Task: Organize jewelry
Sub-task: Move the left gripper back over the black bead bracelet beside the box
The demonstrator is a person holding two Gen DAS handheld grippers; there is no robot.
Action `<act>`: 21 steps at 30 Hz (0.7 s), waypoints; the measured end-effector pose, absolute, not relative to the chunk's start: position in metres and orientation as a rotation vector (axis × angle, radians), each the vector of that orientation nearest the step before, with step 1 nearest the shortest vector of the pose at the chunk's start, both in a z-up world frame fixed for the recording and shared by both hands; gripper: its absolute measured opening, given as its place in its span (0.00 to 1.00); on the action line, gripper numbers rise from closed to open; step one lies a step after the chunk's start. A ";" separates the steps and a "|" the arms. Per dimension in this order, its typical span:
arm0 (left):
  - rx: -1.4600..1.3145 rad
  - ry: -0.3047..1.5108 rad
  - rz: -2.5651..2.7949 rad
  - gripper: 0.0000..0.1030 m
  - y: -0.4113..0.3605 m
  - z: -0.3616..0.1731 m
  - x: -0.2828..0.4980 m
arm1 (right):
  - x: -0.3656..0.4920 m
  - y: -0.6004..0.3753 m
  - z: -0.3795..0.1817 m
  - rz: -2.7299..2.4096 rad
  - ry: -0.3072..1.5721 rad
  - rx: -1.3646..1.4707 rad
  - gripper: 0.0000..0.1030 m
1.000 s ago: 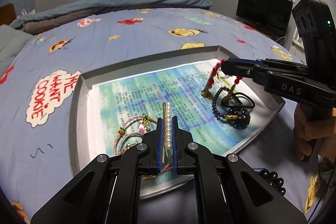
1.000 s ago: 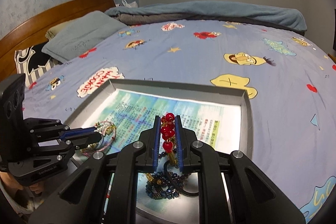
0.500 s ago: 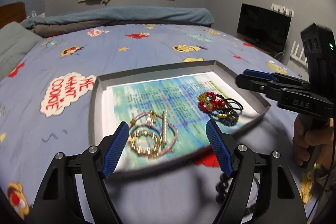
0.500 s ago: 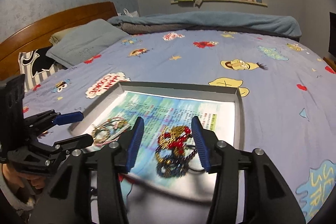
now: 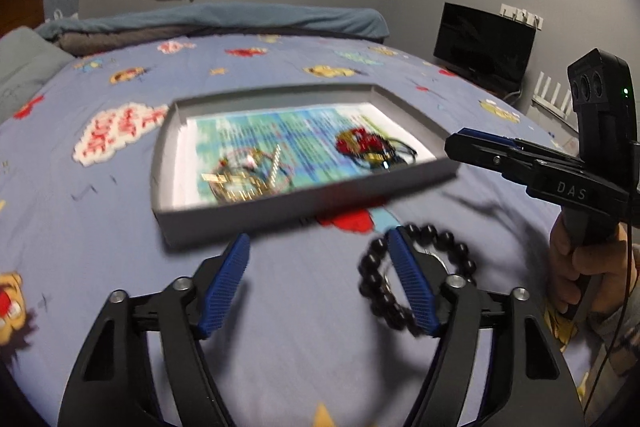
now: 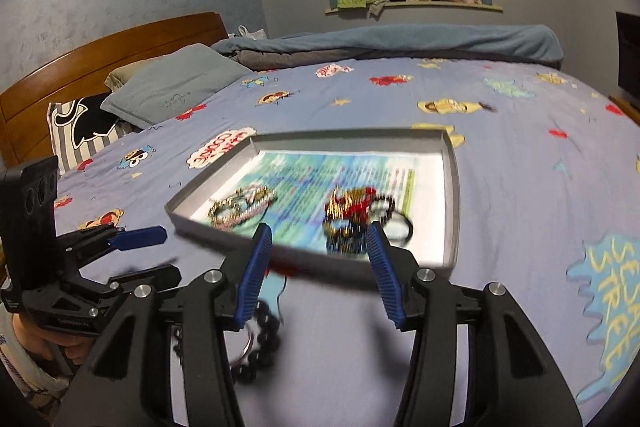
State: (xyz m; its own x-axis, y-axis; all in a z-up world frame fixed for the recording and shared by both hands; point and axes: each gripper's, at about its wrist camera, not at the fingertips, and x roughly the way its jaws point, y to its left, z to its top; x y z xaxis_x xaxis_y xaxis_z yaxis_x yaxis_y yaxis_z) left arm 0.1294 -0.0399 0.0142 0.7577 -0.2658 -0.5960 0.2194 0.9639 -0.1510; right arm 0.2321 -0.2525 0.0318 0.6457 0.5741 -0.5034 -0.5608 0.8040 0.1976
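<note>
Left gripper [image 5: 318, 281]: jaws spread wide, nothing between the blue pads; held above the bedsheet [image 5: 100, 255] on the near side of the tray. In the right wrist view it shows at the far left [image 6: 154, 253], jaws likewise parted.

Grey tray [image 5: 248, 221]: shallow, rectangular, lying on the sheet, lined with a printed blue-green paper [image 5: 296, 131]. Contents, left to right:
- Gold and pink bracelet cluster [image 5: 246, 175], near the tray's front left, with a short strand of pale beads [image 5: 276, 165] lying across it. Blurred in both views; individual pieces cannot be told apart with certainty.
- Red bead string [image 5: 356, 143], heaped on dark beads and black loops [image 5: 394, 153] toward the tray's right side. The two heaps lie well apart.

Black bead bracelet [image 5: 384, 301]: outside the tray, flat on the sheet just in front of it, partly behind the left gripper's right pad, with a thin metal ring [image 6: 246, 347] inside its loop. Neither gripper has hold of it.

Right gripper [image 6: 320, 269]: jaws wide apart and empty, hovering over the tray's near edge in line with the red heap. Seen side-on in the left wrist view [image 5: 460, 145], grasped by the person's right hand [image 5: 576, 267].
</note>
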 end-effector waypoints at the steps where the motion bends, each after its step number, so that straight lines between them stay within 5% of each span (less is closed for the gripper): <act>1: -0.081 0.674 -0.271 0.62 -0.041 0.011 0.129 | 0.230 -0.254 0.028 0.644 0.587 0.030 0.48; 9: -0.103 0.771 -0.328 0.48 -0.056 -0.006 0.137 | 0.214 -0.258 0.005 0.656 0.640 0.063 0.48; 14: -0.096 0.803 -0.359 0.21 -0.064 -0.012 0.142 | 0.212 -0.257 0.003 0.658 0.640 0.063 0.49; 21: -0.121 0.684 -0.383 0.17 -0.060 0.006 0.123 | 0.214 -0.262 0.000 0.662 0.644 0.096 0.49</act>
State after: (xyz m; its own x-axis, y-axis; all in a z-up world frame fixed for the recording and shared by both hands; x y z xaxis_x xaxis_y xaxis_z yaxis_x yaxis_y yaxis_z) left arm 0.1226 -0.0598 0.0057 0.7084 -0.3835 -0.5925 0.3050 0.9234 -0.2330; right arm 0.2142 -0.2619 0.0005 0.6035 0.5996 -0.5256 -0.5423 0.7919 0.2807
